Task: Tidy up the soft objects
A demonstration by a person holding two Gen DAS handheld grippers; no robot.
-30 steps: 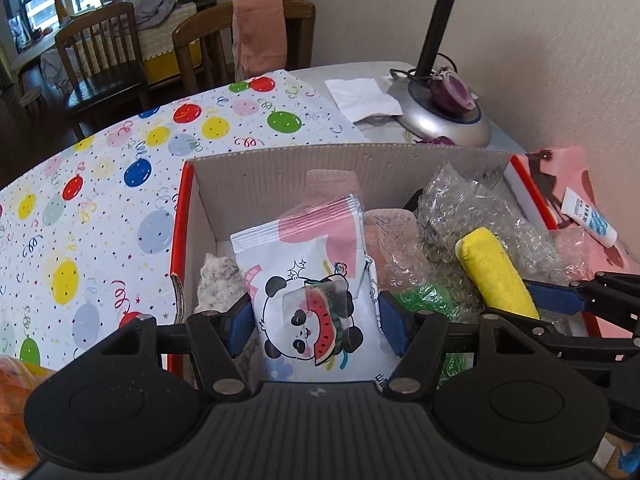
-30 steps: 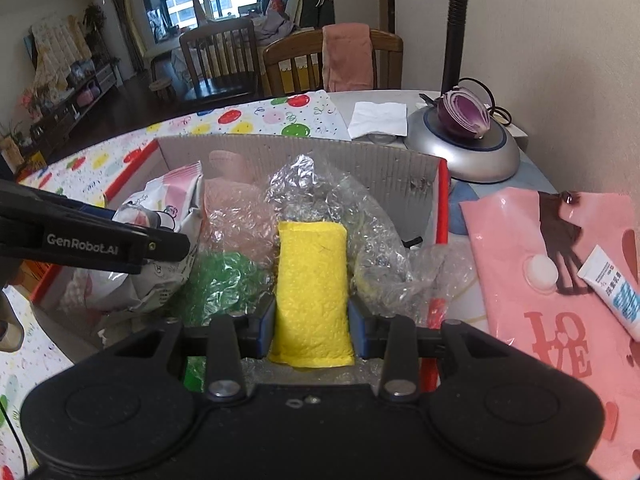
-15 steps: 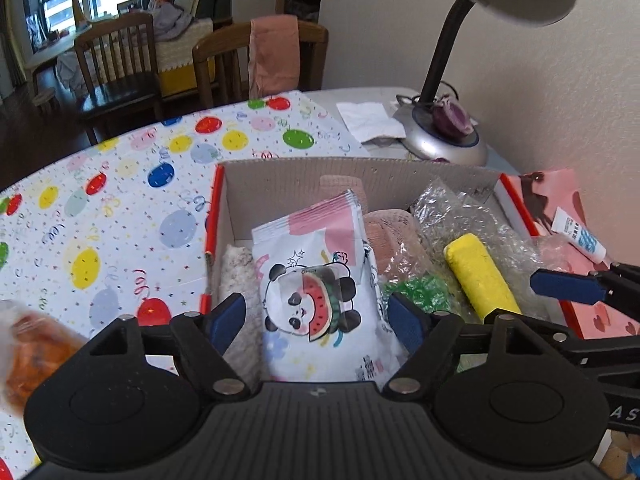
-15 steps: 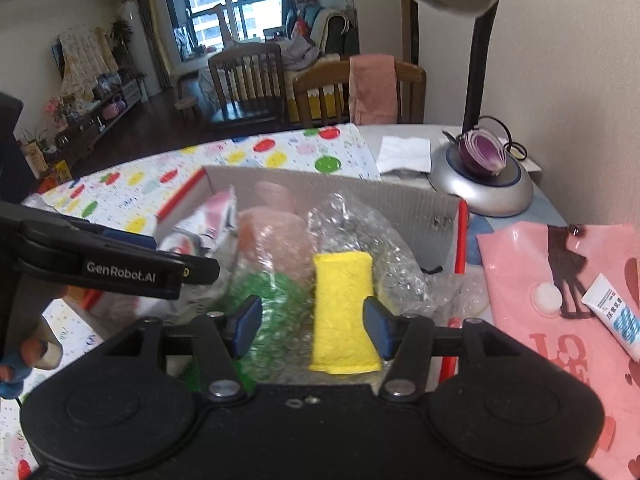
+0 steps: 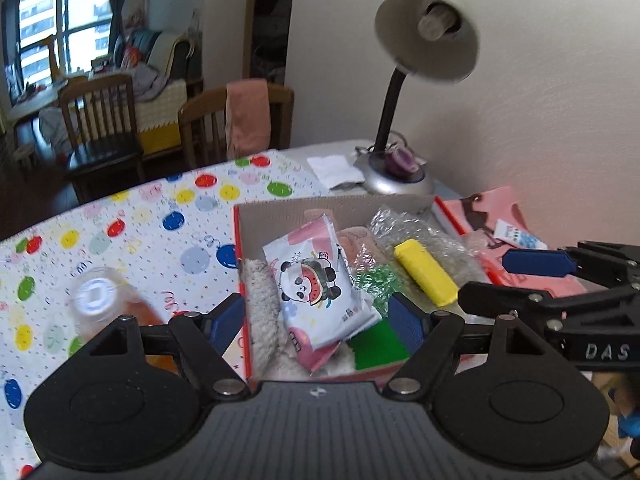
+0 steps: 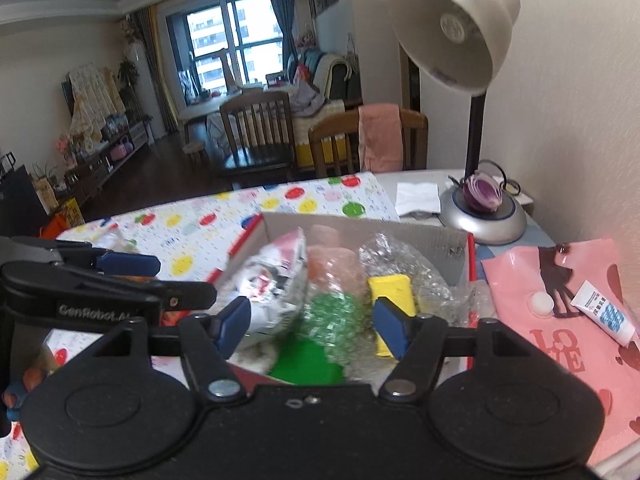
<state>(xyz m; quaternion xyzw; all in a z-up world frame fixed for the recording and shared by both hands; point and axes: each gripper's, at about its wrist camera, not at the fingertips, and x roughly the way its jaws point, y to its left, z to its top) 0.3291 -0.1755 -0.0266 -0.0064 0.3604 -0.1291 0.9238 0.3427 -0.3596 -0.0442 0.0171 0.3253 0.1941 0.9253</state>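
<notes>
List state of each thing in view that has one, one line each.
left gripper: open, empty, jaws just opening
right gripper: open, empty, jaws just opening
cardboard box: open-topped, filled
panda packet: lying in box
yellow sponge: lying in box on bubble wrap
desk lamp: looks off
white tube: lying on pink bag, outside box

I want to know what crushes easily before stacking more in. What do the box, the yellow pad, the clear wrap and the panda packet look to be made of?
Box: brown corrugated cardboard, matte, red outside.
Yellow pad: probably sponge or foam; dull, finely pitted face.
Clear wrap: bubble wrap, likely thin plastic; shiny and crinkled.
Panda packet: glossy printed plastic film with sealed edges; contents unseen.
</notes>
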